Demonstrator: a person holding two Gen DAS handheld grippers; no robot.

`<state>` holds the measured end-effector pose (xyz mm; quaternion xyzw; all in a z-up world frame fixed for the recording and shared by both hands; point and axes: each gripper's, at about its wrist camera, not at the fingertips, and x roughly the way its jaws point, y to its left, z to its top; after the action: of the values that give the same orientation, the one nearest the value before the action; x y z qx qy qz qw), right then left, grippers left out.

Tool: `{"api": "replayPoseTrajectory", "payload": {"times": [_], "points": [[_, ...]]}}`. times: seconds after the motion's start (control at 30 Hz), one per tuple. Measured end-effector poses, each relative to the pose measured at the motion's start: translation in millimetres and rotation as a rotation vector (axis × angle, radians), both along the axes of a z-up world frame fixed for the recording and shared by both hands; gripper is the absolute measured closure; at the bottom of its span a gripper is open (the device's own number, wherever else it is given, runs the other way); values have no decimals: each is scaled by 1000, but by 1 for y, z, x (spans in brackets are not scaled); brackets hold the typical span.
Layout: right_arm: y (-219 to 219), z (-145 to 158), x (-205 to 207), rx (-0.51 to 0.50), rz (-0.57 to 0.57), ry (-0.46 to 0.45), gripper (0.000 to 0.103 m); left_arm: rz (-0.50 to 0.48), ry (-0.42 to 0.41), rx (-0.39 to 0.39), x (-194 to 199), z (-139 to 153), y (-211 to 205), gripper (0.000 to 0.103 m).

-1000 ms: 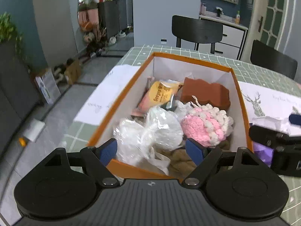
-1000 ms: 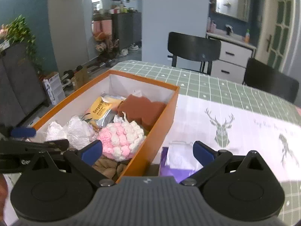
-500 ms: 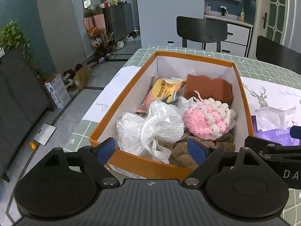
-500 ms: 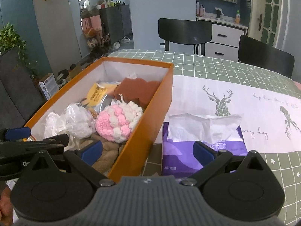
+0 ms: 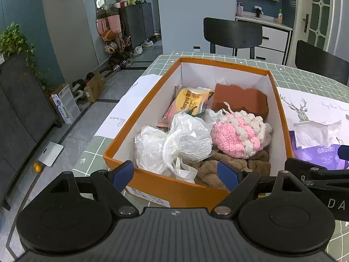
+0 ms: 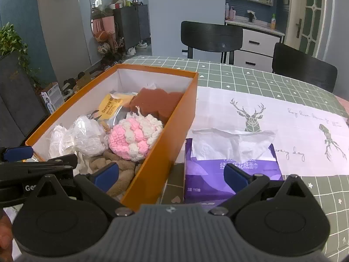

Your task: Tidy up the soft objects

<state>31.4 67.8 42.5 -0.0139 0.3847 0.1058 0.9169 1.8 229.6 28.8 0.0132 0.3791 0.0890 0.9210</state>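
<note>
We see an open orange box (image 5: 165, 187) on the surface holding a pink-and-white crochet ball (image 5: 240, 134), a brown sponge (image 5: 240, 100), white bagged bundles (image 5: 174, 144) and a tan plush (image 5: 218, 170). A purple tissue pack (image 6: 231, 166) lies just beside the box, a white sheet sticking out of it.

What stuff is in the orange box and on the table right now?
orange box: 1, orange outside and white inside, on the table, open
pink and white crochet ball: 1, inside the box, on the brown fuzzy cloth
brown sponge block: 1, reddish brown, far end of the box
yellow snack packet: 1, yellow, far left in the box
white plastic bundles: 2, white, near left in the box
brown fuzzy cloth: 1, tan, near end of the box
tissue pack: 1, purple, on the table right of the box
black chairs: 2, behind the table
left gripper: open, empty
right gripper: open, empty
</note>
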Motion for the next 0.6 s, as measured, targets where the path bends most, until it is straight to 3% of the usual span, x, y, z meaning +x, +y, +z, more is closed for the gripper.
{"api": "replayPoseTrajectory", "payload": {"times": [0.6], "points": [[-1,4,-7,-5,-4,-10,3,2,-6,20,-6,4,-2,2]]}}
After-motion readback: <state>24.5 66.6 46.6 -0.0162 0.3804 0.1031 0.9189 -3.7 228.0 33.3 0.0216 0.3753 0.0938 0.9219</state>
